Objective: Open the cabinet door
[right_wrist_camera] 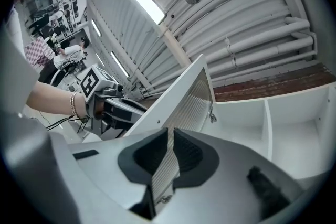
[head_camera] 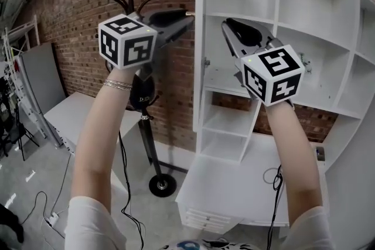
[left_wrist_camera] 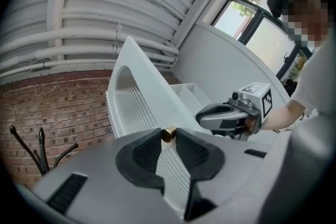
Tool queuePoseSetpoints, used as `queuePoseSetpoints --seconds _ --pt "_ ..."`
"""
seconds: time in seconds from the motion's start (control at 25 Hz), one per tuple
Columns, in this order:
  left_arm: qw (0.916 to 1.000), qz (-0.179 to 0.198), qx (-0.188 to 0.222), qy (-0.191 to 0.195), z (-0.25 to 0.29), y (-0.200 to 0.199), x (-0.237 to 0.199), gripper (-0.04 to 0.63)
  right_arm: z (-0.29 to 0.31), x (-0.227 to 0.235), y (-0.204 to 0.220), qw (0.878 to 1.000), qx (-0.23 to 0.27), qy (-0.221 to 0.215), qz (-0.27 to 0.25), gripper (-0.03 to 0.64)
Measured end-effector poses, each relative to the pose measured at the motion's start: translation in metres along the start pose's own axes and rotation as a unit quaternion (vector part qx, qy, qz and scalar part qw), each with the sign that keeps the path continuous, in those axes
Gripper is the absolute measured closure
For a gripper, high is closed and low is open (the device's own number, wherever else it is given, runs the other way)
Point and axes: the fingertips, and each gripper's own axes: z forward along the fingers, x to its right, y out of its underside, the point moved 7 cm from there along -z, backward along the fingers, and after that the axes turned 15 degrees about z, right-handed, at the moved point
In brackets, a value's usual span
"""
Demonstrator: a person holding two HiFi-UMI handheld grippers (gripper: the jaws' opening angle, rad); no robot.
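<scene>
The white cabinet [head_camera: 316,61] is filling the right of the scene. Its door [head_camera: 200,38] is already standing well out from the shelves, edge-on to the head view, with its outer face turning left. As I judge it, the step in hand is carrying the swing to its end, not starting it.

The left gripper [head_camera: 186,17] is reaching in from the left at the upper part of the door. Its jaws are closing on the small brass knob [left_wrist_camera: 168,134] with only their tips (a shallow hold, and probably one that slips easily). The right gripper [head_camera: 227,25] is hovering just right of the door, in front of the upper shelves. Its jaws are standing a narrow slit apart, and they are pinching nothing that I can make out.

Doing this well means the left hand is following the door's curve round the hinges and not dragging the knob in a straight line, which would be twisting it out of the tips. Seating the knob deeper between the pads is looking wise before any further pull. The right gripper is best kept off the door's inner face and the shelf edges, ready to steady the near edge only if the knob slips.
</scene>
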Motion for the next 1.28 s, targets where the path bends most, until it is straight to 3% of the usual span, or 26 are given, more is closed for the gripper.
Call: queuePoseSetpoints --seconds 0.36,0.52,0.72,1.0,1.28 --pt "0.9974 -0.013 -0.019 -0.068 -0.047 0.029 -0.031 0.523 0.026 -0.028 0.022 0.999 -0.014 -0.018 0.023 0.587" --pt "0.9959 0.019 -0.04 -0.079 -0.046 0.025 -0.029 0.523 0.043 -0.044 0.029 0.999 -0.019 -0.034 0.036 0.586" --pt "0.9868 0.066 -0.07 -0.13 -0.053 0.021 -0.02 0.543 0.046 -0.058 0.029 0.998 -0.019 -0.046 0.039 0.586" --pt "0.9799 0.104 -0.099 -0.139 -0.077 0.013 0.006 0.565 0.033 -0.066 0.028 0.998 -0.014 -0.049 0.039 0.588" --pt "0.9832 0.091 -0.115 -0.109 -0.087 0.004 0.05 0.58 0.003 -0.068 0.035 0.996 -0.017 -0.067 0.048 0.588"
